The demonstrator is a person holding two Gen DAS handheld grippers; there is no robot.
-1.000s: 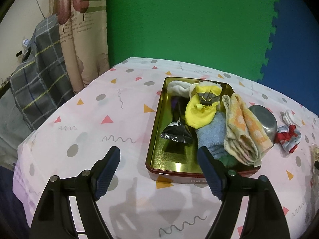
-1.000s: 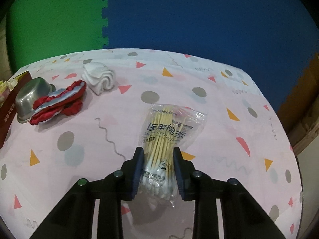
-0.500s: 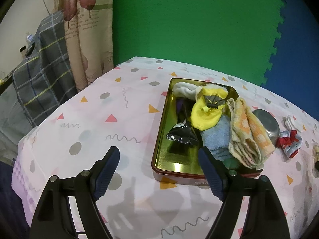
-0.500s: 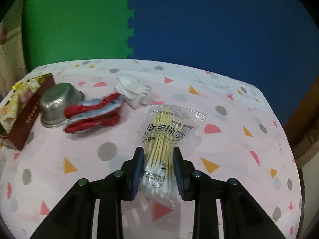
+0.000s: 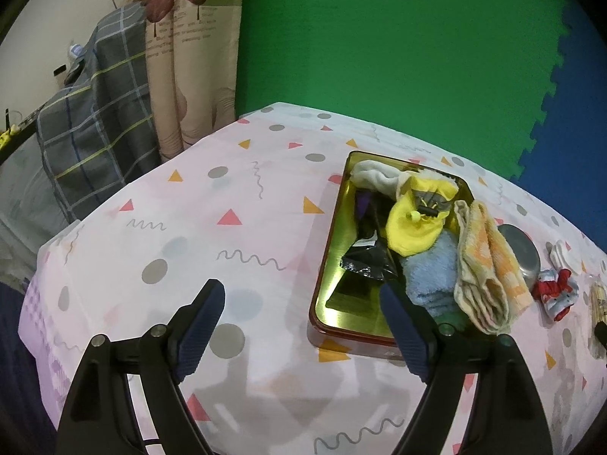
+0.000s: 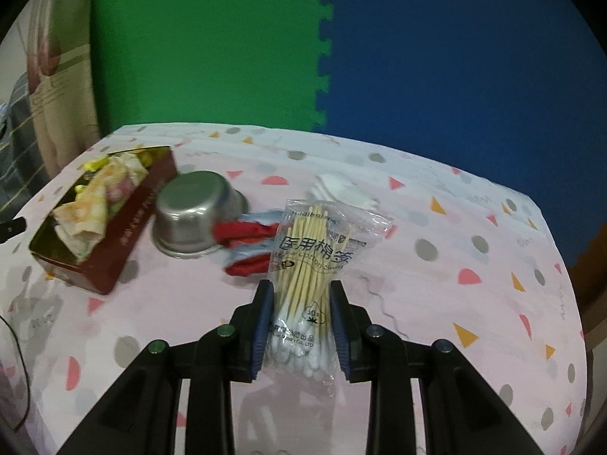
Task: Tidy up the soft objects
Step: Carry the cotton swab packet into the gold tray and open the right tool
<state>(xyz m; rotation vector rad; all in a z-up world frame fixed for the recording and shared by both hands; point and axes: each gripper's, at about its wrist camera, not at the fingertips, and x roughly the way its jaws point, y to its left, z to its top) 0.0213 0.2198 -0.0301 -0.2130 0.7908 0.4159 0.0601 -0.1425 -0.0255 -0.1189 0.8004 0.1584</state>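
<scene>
Nearest to me, my right gripper [image 6: 299, 318] has its jaws drawn in tight on a bag of cotton swabs [image 6: 316, 265], pinching it low down at the cotton tips so the printed upper part stands clear above the tablecloth [image 6: 436, 303]. My left gripper [image 5: 299, 326] is spread wide with nothing between its pads, poised over bare cloth just short of the gold tin [image 5: 326, 265]. I judge the sorting well along: the tin already holds a blue cloth [image 5: 432, 269], a yellow mitten [image 5: 413, 223], a black packet [image 5: 364, 258], a pale sock at the far end [image 5: 373, 176], and an orange-checked towel [image 5: 485, 265] draped over its right rim. Still outside, beyond the swabs, lie the red-trimmed sock [image 6: 246, 233] touching the upturned steel bowl [image 6: 193, 208], and farther back the white socks [image 6: 341, 191].
</scene>
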